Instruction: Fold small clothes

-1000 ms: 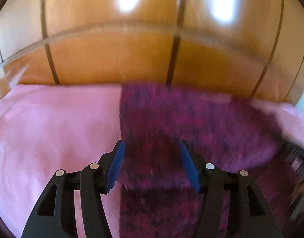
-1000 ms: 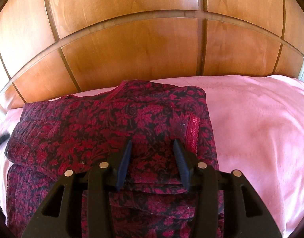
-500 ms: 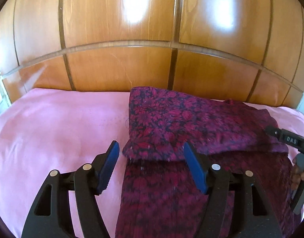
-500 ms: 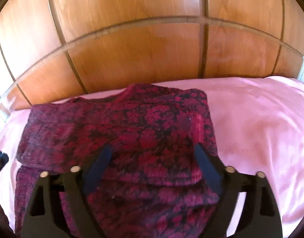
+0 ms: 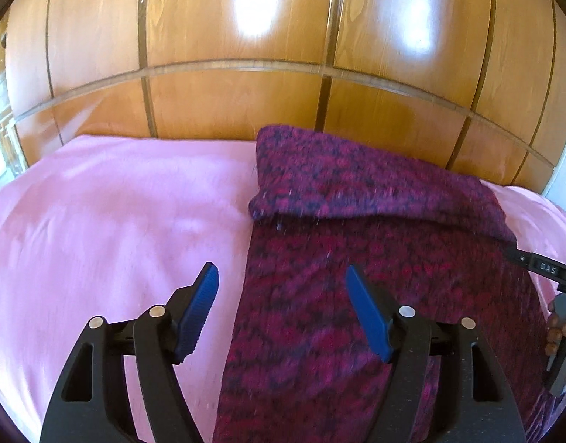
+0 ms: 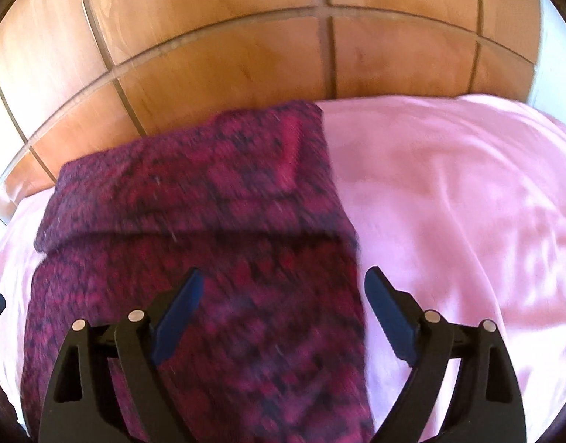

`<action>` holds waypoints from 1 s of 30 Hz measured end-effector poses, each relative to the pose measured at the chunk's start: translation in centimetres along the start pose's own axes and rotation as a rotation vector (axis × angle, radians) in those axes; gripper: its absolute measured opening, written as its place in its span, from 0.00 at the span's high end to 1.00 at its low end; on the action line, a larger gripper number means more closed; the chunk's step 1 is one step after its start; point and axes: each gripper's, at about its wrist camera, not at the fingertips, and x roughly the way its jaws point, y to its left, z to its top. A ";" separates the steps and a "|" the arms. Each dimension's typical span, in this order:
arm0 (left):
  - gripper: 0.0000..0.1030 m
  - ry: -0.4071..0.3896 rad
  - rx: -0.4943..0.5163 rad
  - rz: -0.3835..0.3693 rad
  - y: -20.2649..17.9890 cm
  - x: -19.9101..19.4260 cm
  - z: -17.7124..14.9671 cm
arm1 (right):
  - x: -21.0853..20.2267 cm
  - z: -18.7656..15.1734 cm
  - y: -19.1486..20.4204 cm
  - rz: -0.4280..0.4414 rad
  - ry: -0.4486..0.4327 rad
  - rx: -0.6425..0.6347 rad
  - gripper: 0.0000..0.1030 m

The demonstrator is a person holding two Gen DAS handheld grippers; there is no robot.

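A dark red and black floral garment lies on the pink bed sheet, its far part folded back over itself near the headboard. It also shows in the right wrist view. My left gripper is open and empty, hovering over the garment's left edge. My right gripper is open and empty, over the garment's right edge. The right gripper's body also shows at the right edge of the left wrist view.
The pink sheet covers the bed to the left of the garment and to its right. A glossy wooden panelled headboard stands just behind the garment. Both views are motion-blurred.
Both grippers have opened wider and pulled back toward me from the folded part. The folded top now lies released on the garment.
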 end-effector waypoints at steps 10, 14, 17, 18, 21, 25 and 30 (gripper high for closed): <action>0.32 0.118 -0.058 -0.011 3.1 0.0 -4.5 | -2.2 -4.3 -2.7 0.033 0.060 0.058 0.14; 0.32 0.154 -0.062 -0.043 4.3 -1.1 -6.5 | -3.6 -6.0 -3.0 0.077 0.079 0.047 0.15; 0.32 0.193 -0.068 -0.109 5.2 -2.2 -8.2 | -4.9 -7.8 -3.2 0.123 0.102 0.036 0.22; 0.36 0.201 -0.068 -0.132 5.2 -2.6 -8.7 | -5.3 -8.4 -3.3 0.135 0.108 0.027 0.26; 0.44 0.230 -0.050 -0.207 5.4 -4.0 -10.1 | -6.7 -10.3 -3.2 0.173 0.130 0.005 0.38; 0.47 0.269 0.006 -0.283 4.8 -5.7 -11.4 | -8.7 -12.6 -3.0 0.206 0.167 -0.018 0.50; 0.79 0.289 0.083 -0.317 4.6 -6.4 -11.7 | -10.4 -15.7 -2.4 0.239 0.252 -0.064 0.57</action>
